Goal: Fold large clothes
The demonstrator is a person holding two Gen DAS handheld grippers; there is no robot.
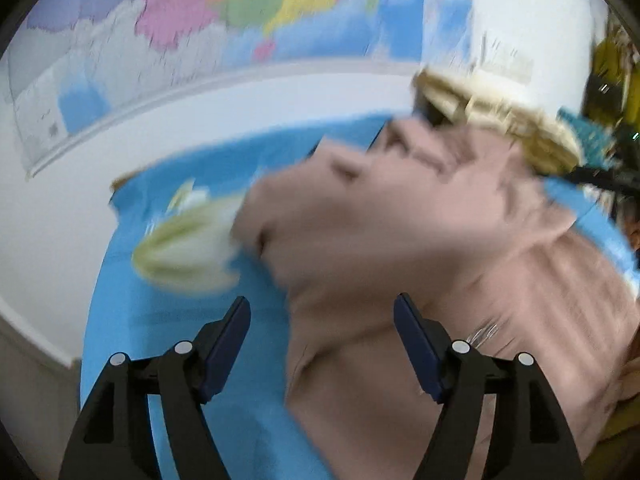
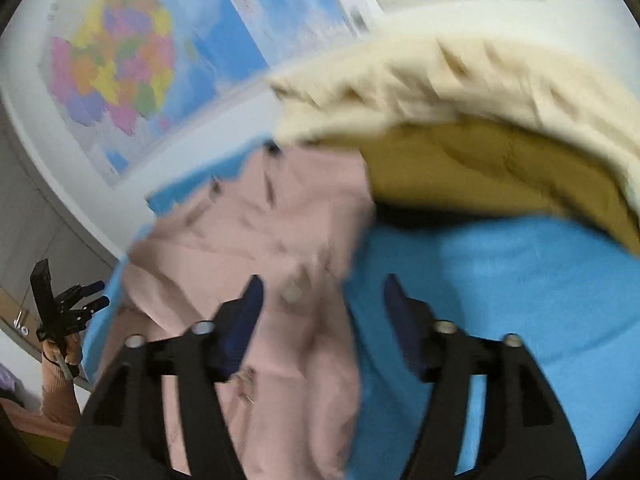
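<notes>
A blue table cover [image 1: 180, 320] lies below a coloured wall map [image 2: 116, 76], and on it the pink garment [image 1: 400, 248] lies rumpled. Beside the garment sit a cream and tan padded piece [image 2: 500, 120] and a pale green cloth [image 1: 184, 248]. Over the garment, the left gripper [image 1: 322, 312] and right gripper [image 2: 324, 292] both gape with nothing between their pads.

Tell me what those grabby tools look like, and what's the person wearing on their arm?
Each tool is black plastic with two fingers that spread like a V. The left tool and right tool both have dark blue pads inside the fingers and round silver pins at the joints. In the right view, the person's sleeve is ribbed knit in a peachy pink.
</notes>
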